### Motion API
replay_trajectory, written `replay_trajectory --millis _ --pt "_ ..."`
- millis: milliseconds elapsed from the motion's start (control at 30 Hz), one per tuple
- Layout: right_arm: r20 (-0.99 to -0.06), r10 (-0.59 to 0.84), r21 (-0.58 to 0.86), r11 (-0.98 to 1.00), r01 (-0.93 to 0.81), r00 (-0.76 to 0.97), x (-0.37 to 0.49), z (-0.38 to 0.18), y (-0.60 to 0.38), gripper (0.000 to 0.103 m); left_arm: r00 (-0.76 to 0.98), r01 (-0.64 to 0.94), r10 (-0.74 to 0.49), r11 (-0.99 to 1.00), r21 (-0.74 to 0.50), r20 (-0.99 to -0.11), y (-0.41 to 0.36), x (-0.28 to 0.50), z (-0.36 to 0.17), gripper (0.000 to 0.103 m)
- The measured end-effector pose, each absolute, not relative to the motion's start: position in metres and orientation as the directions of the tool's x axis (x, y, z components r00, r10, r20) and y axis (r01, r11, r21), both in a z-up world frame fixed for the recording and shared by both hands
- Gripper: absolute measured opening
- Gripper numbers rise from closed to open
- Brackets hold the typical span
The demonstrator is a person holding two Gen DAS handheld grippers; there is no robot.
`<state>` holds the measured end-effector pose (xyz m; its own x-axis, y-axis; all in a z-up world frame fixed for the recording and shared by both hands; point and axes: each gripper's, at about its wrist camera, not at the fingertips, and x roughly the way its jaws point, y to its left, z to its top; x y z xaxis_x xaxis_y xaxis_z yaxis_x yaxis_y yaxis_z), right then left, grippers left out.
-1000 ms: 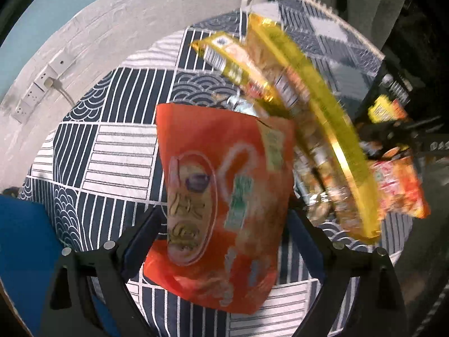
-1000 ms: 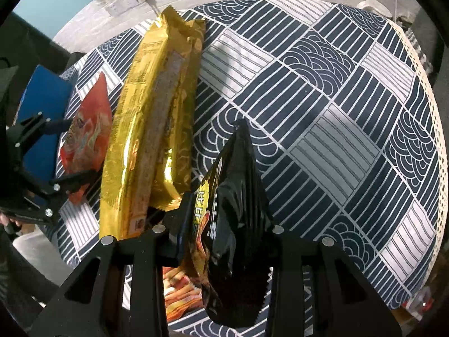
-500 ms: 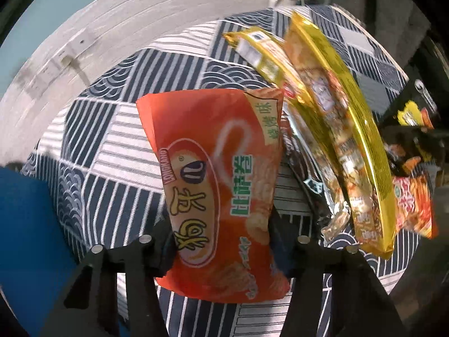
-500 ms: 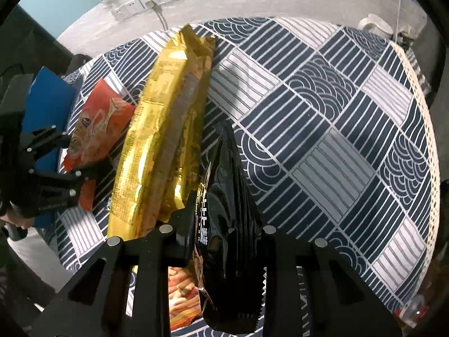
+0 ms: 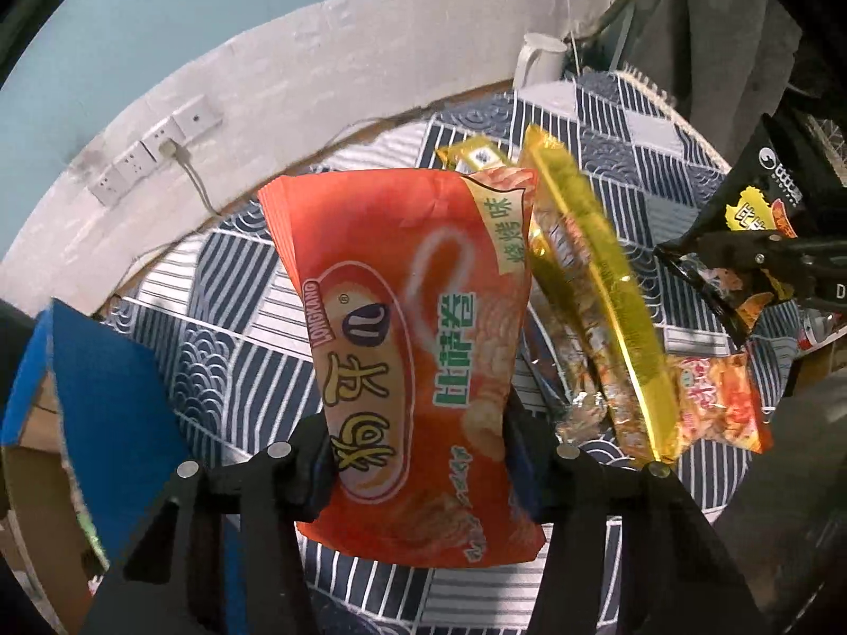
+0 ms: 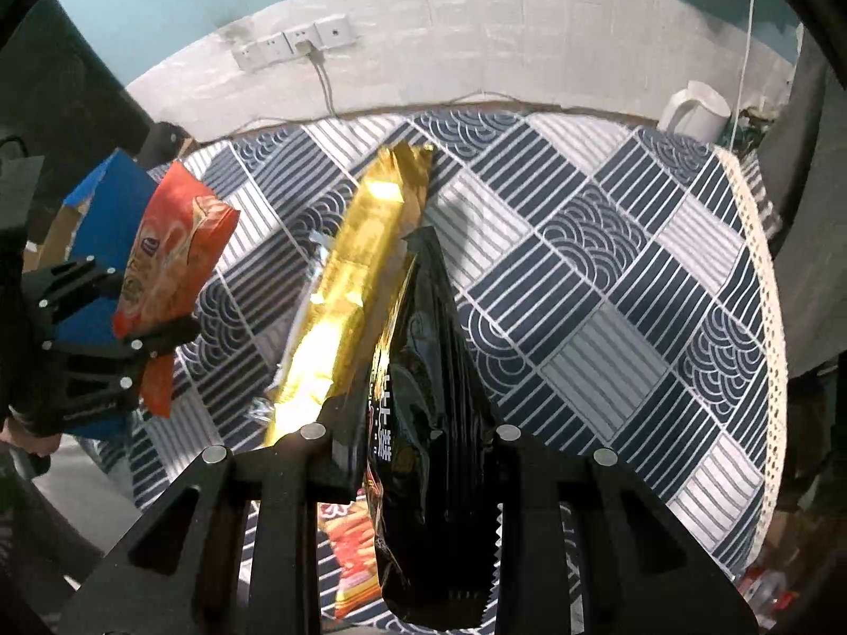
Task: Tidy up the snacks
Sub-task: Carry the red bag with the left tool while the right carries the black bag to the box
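orange bag (image 5: 418, 365) stands lengthwise, clamped in left hand-held gripper (image 5: 418, 460); blue box (image 5: 100, 370) lies just left. right hand-held gripper (image 6: 418, 455) pinches black bag (image 6: 429, 397).

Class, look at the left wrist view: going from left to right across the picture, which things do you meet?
blue box → orange snack bag held in the left gripper → long gold packs → small red packet → black snack bag in the right gripper.

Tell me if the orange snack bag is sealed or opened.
Sealed, apparently: the orange snack bag, clamped in the left claw, looks puffed, its top edge flat and untorn.
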<state>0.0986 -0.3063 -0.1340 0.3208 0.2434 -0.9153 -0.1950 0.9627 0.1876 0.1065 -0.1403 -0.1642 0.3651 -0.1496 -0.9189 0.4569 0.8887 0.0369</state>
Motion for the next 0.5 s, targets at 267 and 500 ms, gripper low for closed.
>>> replay_trajectory --millis 267,500 --pt "-0.891 0.265 0.189 0.955 -0.229 0.368 0.088 -0.102 -0.299 0.025 0.437 0.420 -0.146 0.906 0.058 -0.888 -0.124 0.088 -0.124 0.054" --pt "-0.877 0.286 0.186 0.943 -0.275 0.387 0.080 -0.082 -0.278 0.025 0.480 0.366 -0.111 0.927 0.084 -0.870 -0.103 0.078 -0.102 0.054"
